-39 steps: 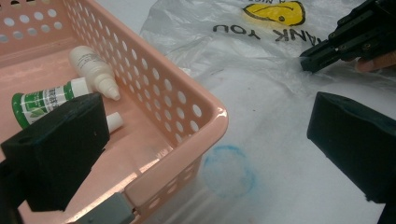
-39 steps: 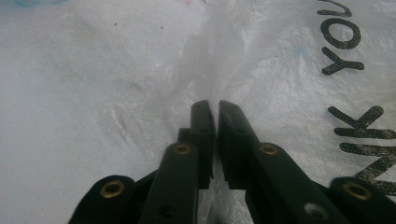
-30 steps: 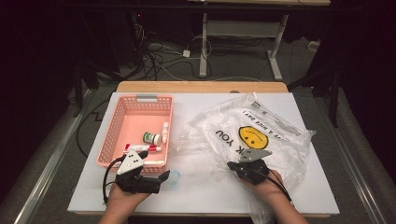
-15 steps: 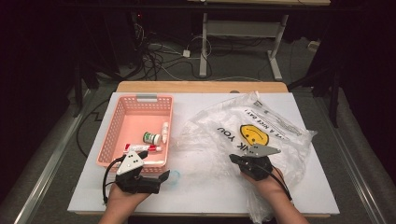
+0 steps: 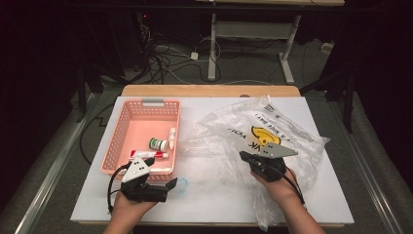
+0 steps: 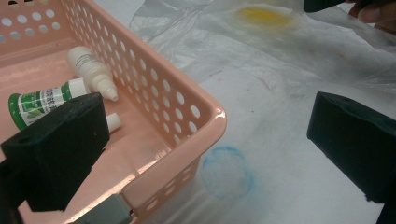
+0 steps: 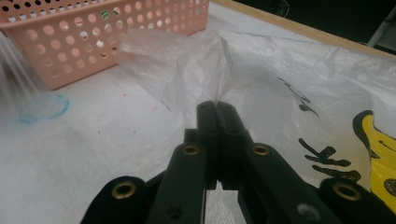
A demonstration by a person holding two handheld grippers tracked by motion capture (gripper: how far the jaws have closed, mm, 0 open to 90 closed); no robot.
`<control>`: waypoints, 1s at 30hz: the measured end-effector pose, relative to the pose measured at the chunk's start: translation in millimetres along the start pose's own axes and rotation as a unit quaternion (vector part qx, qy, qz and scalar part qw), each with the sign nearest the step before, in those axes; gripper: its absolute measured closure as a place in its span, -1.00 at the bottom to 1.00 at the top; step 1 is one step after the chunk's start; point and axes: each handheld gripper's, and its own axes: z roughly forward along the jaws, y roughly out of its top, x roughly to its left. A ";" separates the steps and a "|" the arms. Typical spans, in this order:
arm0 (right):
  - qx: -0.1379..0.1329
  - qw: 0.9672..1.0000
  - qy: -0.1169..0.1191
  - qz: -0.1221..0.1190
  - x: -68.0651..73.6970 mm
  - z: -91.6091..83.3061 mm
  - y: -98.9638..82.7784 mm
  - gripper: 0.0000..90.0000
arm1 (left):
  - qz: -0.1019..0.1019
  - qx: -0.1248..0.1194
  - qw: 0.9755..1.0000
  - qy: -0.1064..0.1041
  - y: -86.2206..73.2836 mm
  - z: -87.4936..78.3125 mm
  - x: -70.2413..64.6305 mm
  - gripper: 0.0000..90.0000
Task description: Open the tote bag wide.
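Dark floor strewn with cables lies beyond a white table whose far edge is bare wood. On its left half stands a pink perforated basket holding a green-labelled bottle, a small white dropper bottle and a tube near its near wall. Just near of the basket, the left gripper rests low over the table with its jaws spread wide and nothing between them; in the left gripper view they frame the basket's near right corner and a faint blue ring on the tabletop. Across the right half sprawls a clear plastic bag printed with a yellow face and black lettering. The right gripper has its jaws clamped together on a pinch of the bag's left edge, and the film rises in a peak from the tips.
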 end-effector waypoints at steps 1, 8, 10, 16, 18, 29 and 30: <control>-0.003 1.000 0.000 0.002 -0.8 0.1 1.7 1.00 | 0.001 0.000 1.000 0.000 0.0 0.0 0.0 -1.00; -0.001 1.000 -0.002 0.011 -8.5 3.3 10.4 1.00 | -0.002 -0.003 1.000 0.001 0.0 -1.4 2.1 -1.00; -0.009 1.000 -0.003 0.015 -10.9 1.9 12.3 1.00 | -0.001 -0.003 1.000 0.002 -0.1 -2.2 2.8 -1.00; -0.034 0.999 -0.001 0.025 -10.4 -2.4 12.9 1.00 | -0.007 -0.006 1.000 0.007 0.1 -4.4 7.1 -1.00; -0.033 0.999 0.002 0.011 -7.3 -2.4 12.4 1.00 | -0.011 -0.008 1.000 0.011 0.4 -5.7 9.4 -1.00; -0.052 0.999 0.004 0.010 -8.0 -8.9 15.8 1.00 | -0.028 -0.018 0.999 0.032 -0.3 -16.8 22.3 -1.00; -0.054 0.998 0.004 0.011 -7.9 -9.7 16.4 1.00 | -0.030 -0.018 0.999 0.035 -0.5 -18.1 24.1 -1.00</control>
